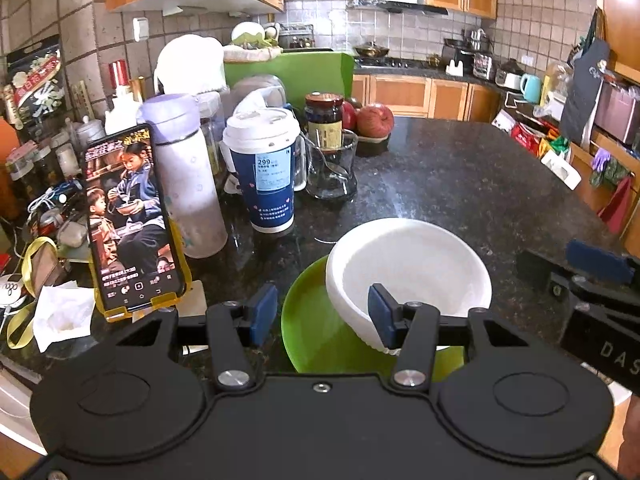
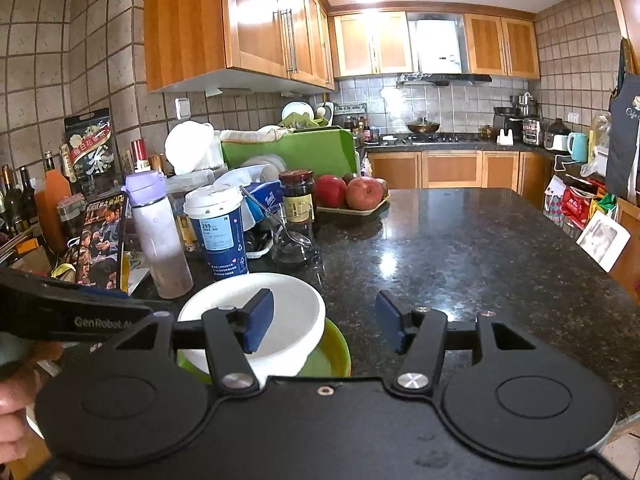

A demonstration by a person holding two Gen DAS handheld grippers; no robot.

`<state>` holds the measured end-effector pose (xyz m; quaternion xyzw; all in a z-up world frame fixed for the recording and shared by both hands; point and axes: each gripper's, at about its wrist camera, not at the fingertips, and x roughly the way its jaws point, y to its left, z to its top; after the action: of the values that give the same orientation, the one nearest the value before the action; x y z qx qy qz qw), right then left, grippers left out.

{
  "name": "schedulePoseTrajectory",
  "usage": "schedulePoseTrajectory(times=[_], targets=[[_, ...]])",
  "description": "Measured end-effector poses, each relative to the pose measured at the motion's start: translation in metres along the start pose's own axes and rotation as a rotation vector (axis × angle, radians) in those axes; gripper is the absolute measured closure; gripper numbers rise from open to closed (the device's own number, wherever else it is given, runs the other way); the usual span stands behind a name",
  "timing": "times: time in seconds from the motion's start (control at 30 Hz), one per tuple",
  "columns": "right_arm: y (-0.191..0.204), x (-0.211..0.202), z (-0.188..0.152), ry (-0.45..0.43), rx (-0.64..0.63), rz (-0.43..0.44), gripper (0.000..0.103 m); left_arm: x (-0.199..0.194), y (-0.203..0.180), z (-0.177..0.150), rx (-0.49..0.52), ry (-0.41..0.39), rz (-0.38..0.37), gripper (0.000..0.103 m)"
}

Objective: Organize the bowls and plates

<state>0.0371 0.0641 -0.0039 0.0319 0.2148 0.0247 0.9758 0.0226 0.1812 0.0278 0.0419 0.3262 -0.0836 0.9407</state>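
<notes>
Left wrist view: white bowl (image 1: 412, 276) sits tilted on green plate (image 1: 320, 336), both tongs (image 1: 322, 314) (image 2: 326, 322) agape, gripping nothing.

Deep white round ceramic bowl (image 1: 412, 268) sitting empty and tilted inside a shallow bright green round plate (image 1: 316, 332), the plate lying on the dark speckled stone counter, both near its front edge
</notes>
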Motion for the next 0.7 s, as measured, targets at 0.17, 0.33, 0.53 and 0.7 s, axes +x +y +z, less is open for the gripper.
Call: schedulePoseTrajectory(times=[0.17, 0.33, 0.53, 0.7], targets=[[-0.004, -0.006, -0.008, 0.029, -0.014, -0.006, 0.044, -0.001, -0.01, -0.006, 0.0, 0.013, 0.005, 0.045], [-0.005, -0.018, -0.016, 0.048, -0.008, 0.002, 0.044, -0.004, -0.022, -0.016, 0.009, 0.043, 0.008, 0.045], [-0.003, -0.035, -0.025, 0.056, -0.005, 0.0, 0.044, -0.011, -0.031, -0.032, 0.009, 0.077, 0.04, 0.045], [-0.001, -0.052, -0.032, 0.049, -0.005, -0.011, 0.044, -0.023, -0.038, -0.043, 0.02, 0.069, 0.073, 0.045]])
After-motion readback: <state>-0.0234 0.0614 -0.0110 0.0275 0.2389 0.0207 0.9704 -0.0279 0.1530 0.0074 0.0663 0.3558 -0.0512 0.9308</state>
